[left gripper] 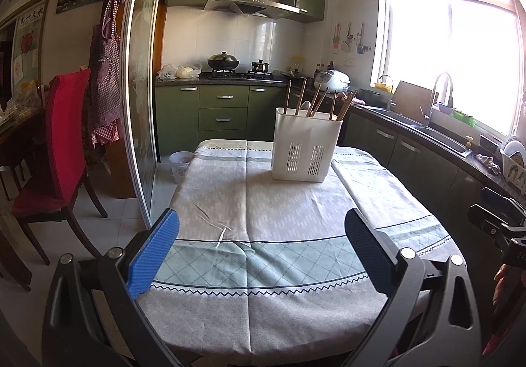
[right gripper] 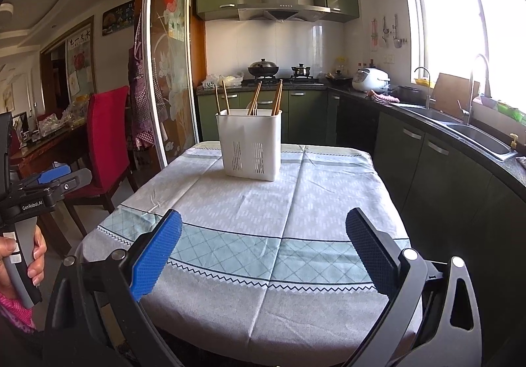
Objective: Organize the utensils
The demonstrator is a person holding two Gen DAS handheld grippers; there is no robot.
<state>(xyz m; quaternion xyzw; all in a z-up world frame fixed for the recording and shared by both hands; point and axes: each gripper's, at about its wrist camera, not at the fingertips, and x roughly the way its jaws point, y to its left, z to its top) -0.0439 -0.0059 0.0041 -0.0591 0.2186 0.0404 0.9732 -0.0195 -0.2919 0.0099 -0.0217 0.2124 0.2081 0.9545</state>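
Both grippers empty, jaws spread wide: left gripper (left gripper: 261, 255) and right gripper (right gripper: 263, 255) hover over the near edge of the table (right gripper: 230, 311), nothing between the pads. Only task object in view is one white holder (left gripper: 305, 150) standing upright on the far half of the cloth, well apart from both sets of jaws and straight ahead. From the left view it sits slightly right of the jaw centreline; from the right view, slightly left (right gripper: 250, 146), so it's roughly between the two arms and I can't tell which is nearer. Chopsticks (left gripper: 315, 102) stand in it, long axes near vertical, leaning a bit, tips up. Count: roughly eight sticks in the left view, fewer separable in the right view because they overlap, so no exact number. Something pale, maybe a spoon, pokes up among them; too small to tell. No loose utensils on the cloth. My read: either the sort is done or the next reach goes forward and up to the stick tops, jaw gap across a shaft.
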